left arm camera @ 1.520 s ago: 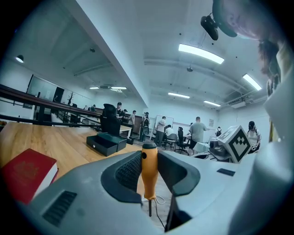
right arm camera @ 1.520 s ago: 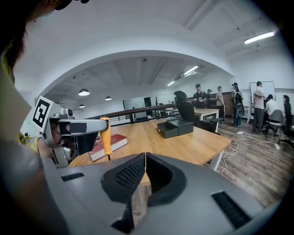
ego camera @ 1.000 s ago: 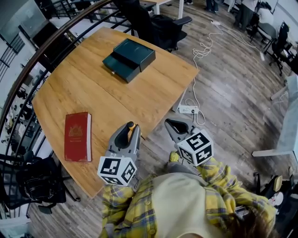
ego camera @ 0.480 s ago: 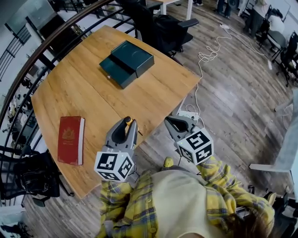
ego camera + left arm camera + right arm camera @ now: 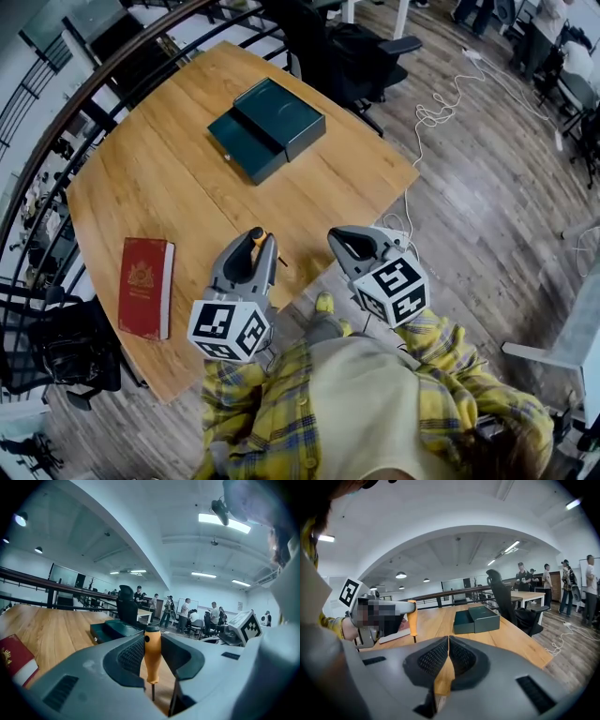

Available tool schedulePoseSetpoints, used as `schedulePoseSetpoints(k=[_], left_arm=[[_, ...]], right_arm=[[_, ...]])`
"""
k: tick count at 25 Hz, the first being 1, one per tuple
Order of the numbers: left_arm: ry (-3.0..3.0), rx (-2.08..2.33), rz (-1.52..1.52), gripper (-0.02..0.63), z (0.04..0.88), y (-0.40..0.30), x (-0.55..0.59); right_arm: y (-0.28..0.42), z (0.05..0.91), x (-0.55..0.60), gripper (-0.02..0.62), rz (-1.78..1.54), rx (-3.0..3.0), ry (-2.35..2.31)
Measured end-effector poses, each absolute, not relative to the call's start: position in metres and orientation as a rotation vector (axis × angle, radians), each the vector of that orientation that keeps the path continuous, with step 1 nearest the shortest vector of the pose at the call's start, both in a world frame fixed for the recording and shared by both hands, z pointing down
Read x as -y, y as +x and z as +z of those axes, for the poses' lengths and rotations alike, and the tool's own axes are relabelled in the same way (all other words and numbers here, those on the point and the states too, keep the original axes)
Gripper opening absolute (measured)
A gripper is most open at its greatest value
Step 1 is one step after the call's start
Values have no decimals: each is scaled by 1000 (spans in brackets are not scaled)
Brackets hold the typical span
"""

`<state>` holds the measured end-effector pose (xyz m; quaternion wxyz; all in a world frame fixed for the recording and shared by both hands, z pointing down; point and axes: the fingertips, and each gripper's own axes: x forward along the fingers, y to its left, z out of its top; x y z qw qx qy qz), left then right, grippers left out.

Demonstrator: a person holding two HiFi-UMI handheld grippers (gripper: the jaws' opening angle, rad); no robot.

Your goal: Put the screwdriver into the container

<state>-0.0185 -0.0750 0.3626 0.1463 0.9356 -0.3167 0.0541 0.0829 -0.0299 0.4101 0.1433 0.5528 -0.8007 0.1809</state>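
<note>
My left gripper (image 5: 258, 246) (image 5: 151, 654) is shut on an orange-handled screwdriver (image 5: 152, 652) (image 5: 267, 242), held upright with its thin shaft pointing down, over the near edge of the wooden table (image 5: 169, 178). In the right gripper view the screwdriver (image 5: 412, 617) hangs at the left. The dark green container (image 5: 267, 127) (image 5: 115, 631) (image 5: 476, 619), a box with its drawer pulled out, lies far up the table. My right gripper (image 5: 352, 242) (image 5: 448, 654) is shut and empty, off the table's near corner above the floor.
A red book (image 5: 146, 286) (image 5: 14, 658) lies near the table's left edge. A black office chair (image 5: 361, 47) stands beyond the table, a railing (image 5: 84, 84) curves along its left side, and a white cable (image 5: 441, 103) trails over the wooden floor at right. People stand in the distance.
The view has shifted slightly, so the table and container sit a little more to the right. Both grippers keep their grip states, and the left one still holds the screwdriver.
</note>
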Motion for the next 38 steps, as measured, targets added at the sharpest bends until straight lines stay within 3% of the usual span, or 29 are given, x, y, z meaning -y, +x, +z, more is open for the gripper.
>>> schedulePoseSetpoints(k=[17,38], left_arm=[[2662,898,81,106,364,-10,136],[2525,1264,75,106,359,19,209]], right_arm=[[89,404,94,66,454,2315,1545],[117,400,184,66,356,2483,1172]])
